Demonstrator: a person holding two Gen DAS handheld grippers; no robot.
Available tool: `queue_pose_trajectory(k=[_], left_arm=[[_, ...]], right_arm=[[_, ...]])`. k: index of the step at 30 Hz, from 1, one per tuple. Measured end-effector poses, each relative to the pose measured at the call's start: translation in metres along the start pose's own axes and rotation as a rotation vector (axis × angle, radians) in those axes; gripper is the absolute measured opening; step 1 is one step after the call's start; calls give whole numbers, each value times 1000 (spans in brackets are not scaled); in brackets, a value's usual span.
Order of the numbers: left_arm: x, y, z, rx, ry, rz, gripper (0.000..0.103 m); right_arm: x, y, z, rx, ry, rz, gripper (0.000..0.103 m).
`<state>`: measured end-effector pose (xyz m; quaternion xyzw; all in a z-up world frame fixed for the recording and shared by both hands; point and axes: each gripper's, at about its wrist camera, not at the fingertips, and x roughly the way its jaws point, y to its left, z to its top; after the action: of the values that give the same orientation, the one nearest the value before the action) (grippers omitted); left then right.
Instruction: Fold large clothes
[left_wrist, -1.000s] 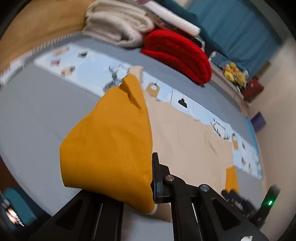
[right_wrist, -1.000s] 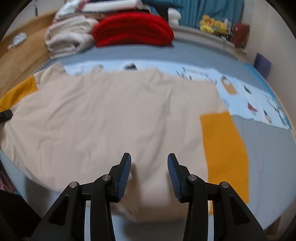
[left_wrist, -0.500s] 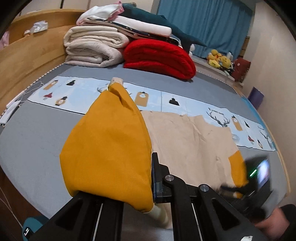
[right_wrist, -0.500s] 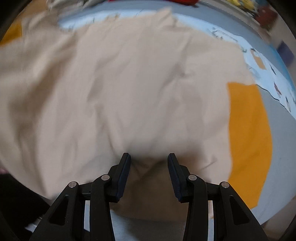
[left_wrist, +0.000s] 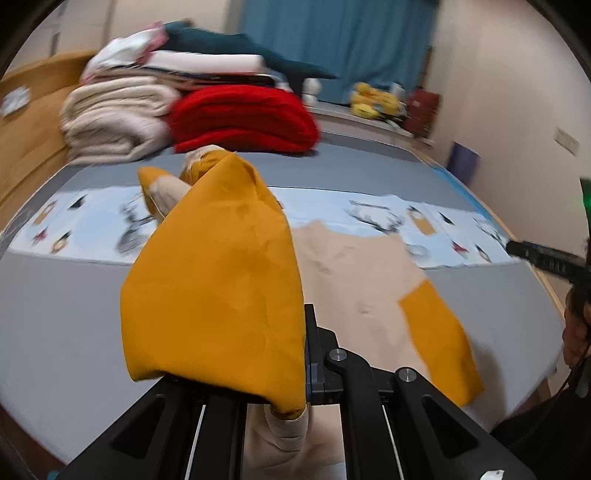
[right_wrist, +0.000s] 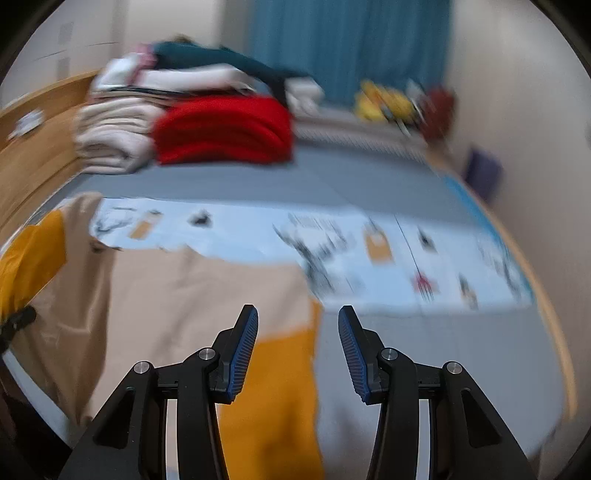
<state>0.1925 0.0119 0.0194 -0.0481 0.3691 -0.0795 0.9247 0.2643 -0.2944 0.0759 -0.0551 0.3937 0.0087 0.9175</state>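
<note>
While left fingers (left_wrist: 306, 354) pinch the mustard sleeve (left_wrist: 218, 295), right fingers (right_wrist: 245, 350) open, empty.

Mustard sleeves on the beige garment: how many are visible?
2. One mustard sleeve is lifted, pinched in the left gripper. The other sleeve lies flat on the bed's right side.

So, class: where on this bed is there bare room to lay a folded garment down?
Free: the grey sheet right of the beige and mustard garment, below the patterned blue strip; also the grey band between that strip and the blanket stack. Crowded: the stack at the far left.
</note>
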Motion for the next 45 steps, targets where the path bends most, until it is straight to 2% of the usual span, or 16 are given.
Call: queue_pose_trajectory(k=[3, 7, 11, 13, 15, 18, 20, 24, 27, 29, 34, 36, 40, 45], left_arm=[[18, -35, -1, 51, 23, -56, 6], [43, -75, -10, 116, 89, -137, 6], [66, -109, -27, 202, 190, -186, 6], [82, -120, -38, 222, 275, -197, 9], [93, -119, -44, 199, 344, -198, 14], [91, -111, -40, 137, 370, -240, 35], [81, -105, -35, 103, 365, -277, 54], [55, -86, -23, 23, 334, -417, 55], [37, -59, -16, -61, 283, -491, 56], [31, -42, -12, -106, 247, -468, 56], [21, -4, -9, -175, 185, -254, 56], [22, 8, -10, -199, 187, -183, 56], [25, 27, -13, -252, 204, -139, 55], [27, 31, -17, -253, 215, -126, 55]], right_arm=[[-9, -27, -2, 82, -17, -5, 47], [-13, -44, -17, 29, -6, -50, 47], [-20, -64, -30, 44, 10, -63, 47], [-21, -73, -33, 67, 18, -68, 47], [-21, -79, -35, 93, 23, -70, 47], [-20, -81, -36, 120, 29, -63, 47], [-18, -79, -34, 133, 32, -56, 47], [-12, -70, -31, 151, 39, -29, 47], [-6, -57, -28, 148, 46, -2, 47], [-4, -47, -26, 143, 49, 14, 47], [3, -22, -24, 131, 63, 79, 50], [7, -11, -24, 128, 84, 123, 55], [22, 4, -29, 137, 166, 227, 60], [49, 24, -42, 139, 314, 334, 62]])
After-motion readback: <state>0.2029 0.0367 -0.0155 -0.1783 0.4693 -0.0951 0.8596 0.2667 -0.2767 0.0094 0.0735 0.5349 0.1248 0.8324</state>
